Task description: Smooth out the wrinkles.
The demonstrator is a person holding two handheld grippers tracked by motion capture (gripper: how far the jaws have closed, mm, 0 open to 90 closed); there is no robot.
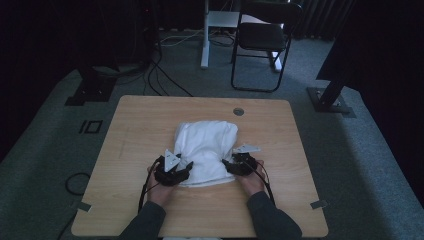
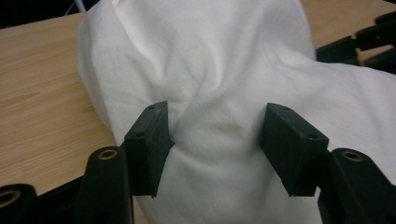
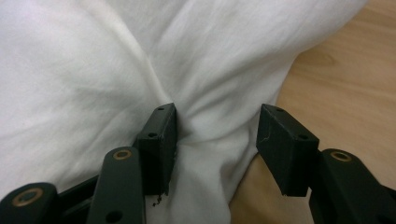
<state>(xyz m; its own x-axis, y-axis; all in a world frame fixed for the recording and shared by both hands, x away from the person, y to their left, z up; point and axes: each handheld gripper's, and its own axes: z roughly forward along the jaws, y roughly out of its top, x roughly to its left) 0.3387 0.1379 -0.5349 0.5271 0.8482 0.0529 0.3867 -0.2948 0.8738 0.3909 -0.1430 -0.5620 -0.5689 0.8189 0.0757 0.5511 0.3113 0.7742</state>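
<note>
Flanking the white cloth (image 1: 207, 150), both tools (image 2: 215, 128) (image 3: 215, 126) gape.

No legible text, label, brand, number or sign anywhere. Plain white on the cloth (image 1: 206, 150), bare wood grain on the table (image 1: 140, 125), unmarked black on the jaws of both grippers. On the floor left of the table, a dark rectangular marking (image 1: 91, 126), too small and dim for reading.
</note>
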